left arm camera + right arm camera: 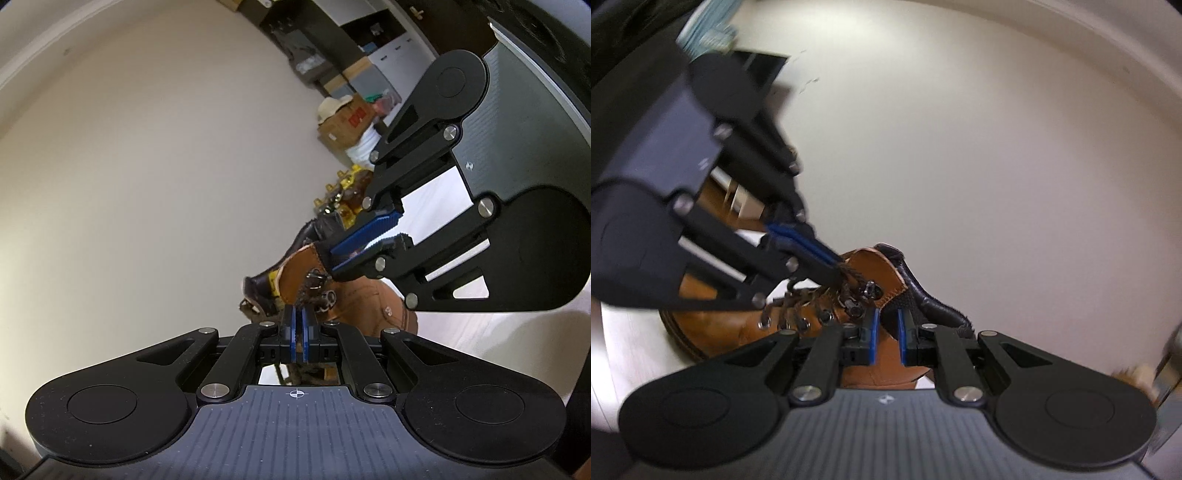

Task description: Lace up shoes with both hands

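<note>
A tan leather ankle boot with a dark padded collar sits on a pale tabletop. Its brown woven lace runs through metal eyelets and hooks up the front.

The left gripper, black with blue pads, has its fingers pressed almost together. In the right wrist view its tips pinch the brown lace just above the top hooks of the boot. In its own view the fingertips sit right at the hooks, next to the tan tongue.

The right gripper has its blue pads a little way apart. The edge of the boot's top sits between them, by the dark collar. I cannot tell if the pads squeeze it. In the left wrist view the right gripper comes in from the side, with its tips at the collar.

Behind the boot there are cardboard boxes against a cream wall.
</note>
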`<state>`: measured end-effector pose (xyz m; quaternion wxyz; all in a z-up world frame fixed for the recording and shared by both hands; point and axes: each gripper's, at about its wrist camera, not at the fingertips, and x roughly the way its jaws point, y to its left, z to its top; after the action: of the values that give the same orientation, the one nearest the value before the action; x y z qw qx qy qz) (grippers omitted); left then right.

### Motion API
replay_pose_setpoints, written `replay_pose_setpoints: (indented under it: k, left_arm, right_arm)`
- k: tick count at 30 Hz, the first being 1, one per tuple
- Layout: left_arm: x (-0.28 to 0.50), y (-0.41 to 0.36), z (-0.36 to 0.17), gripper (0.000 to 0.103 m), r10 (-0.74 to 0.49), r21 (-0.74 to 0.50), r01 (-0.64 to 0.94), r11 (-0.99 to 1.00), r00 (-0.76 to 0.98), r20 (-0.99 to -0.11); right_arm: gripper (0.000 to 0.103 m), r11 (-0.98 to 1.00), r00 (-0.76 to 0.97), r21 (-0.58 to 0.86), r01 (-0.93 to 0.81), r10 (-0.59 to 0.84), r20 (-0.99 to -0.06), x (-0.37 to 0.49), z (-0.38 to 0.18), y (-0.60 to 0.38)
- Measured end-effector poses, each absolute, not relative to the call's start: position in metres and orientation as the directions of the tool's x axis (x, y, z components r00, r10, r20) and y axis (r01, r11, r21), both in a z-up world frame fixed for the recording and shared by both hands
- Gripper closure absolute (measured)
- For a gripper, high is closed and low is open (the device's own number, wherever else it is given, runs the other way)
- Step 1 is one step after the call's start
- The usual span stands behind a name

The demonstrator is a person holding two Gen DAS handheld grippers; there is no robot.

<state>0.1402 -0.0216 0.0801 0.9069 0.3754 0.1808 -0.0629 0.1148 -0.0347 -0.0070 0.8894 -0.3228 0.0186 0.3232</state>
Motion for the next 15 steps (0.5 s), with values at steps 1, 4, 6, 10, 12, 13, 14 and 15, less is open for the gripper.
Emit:
replay_pose_setpoints:
  k: [1,4,6,10,12,13,14,15]
  left_arm:
    - [0.140,-0.022,0.080,0.099,0.020,0.656,0.251,0.712,0.927,-0.376]
    - [0.144,-0.022,0.080,0.099,0.020,0.659,0.252,0.709,0.926,-0.376]
    - [0.147,-0.022,0.080,0.099,0.019,0.659,0.253,0.708,0.926,-0.377]
    - [0.153,-0.022,0.080,0.099,0.017,0.664,0.260,0.701,0.925,-0.380]
    - [0.156,-0.022,0.080,0.099,0.016,0.667,0.263,0.697,0.924,-0.382]
    - [0.158,-0.022,0.080,0.099,0.015,0.667,0.265,0.696,0.924,-0.383]
    - [0.159,-0.022,0.080,0.099,0.015,0.668,0.267,0.695,0.923,-0.384]
    - [0.160,-0.022,0.080,0.099,0.014,0.668,0.267,0.695,0.923,-0.384]
  right_arm:
    - [0.091,0.566,0.792,-0.586,-0.580,0.562,-0.240,0.113,-0.008,-0.033]
    - [0.091,0.535,0.800,-0.636,-0.556,0.552,-0.235,0.111,-0.013,-0.029]
    - [0.091,0.524,0.804,-0.654,-0.546,0.547,-0.233,0.109,-0.015,-0.027]
    - [0.092,0.482,0.820,-0.722,-0.496,0.533,-0.208,0.103,-0.023,-0.020]
    - [0.092,0.459,0.829,-0.756,-0.467,0.525,-0.194,0.101,-0.027,-0.016]
    - [0.092,0.443,0.833,-0.774,-0.451,0.521,-0.187,0.100,-0.030,-0.013]
    - [0.092,0.437,0.834,-0.781,-0.445,0.519,-0.185,0.100,-0.031,-0.013]
    - [0.093,0.428,0.837,-0.792,-0.435,0.518,-0.179,0.100,-0.033,-0.012]
